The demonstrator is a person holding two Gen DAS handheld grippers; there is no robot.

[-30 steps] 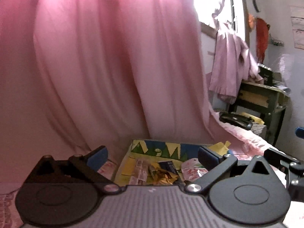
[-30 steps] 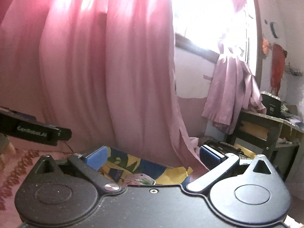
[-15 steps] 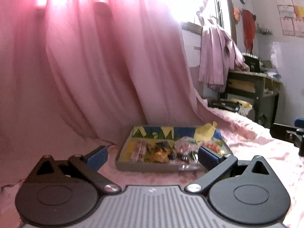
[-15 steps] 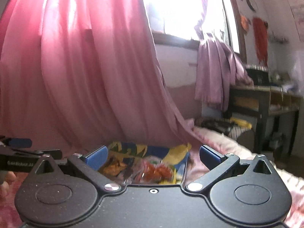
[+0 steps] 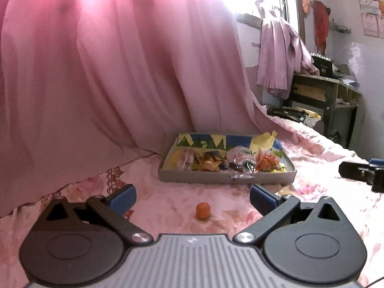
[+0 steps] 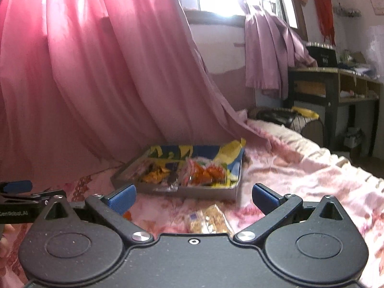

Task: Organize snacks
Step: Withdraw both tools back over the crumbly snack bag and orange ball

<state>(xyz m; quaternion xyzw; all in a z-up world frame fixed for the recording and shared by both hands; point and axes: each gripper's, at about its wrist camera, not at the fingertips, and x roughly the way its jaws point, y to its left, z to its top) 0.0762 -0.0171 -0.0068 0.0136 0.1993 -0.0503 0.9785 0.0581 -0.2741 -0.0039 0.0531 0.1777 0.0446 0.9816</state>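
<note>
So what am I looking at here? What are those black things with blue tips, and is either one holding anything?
No robot here: a person holds a two-finger gripper in each hand, each carrying a forward-looking camera. One picture looks along the left gripper, the other along the right gripper. Both are open and empty. On the flowered bedspread sits a shallow tray of wrapped snacks. Outside it lie a small orange candy and a clear snack packet.

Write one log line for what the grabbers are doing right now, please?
left gripper: jaws open, empty, over orange candy | right gripper: jaws open, empty, over snack packet | tray: holds snacks
</note>
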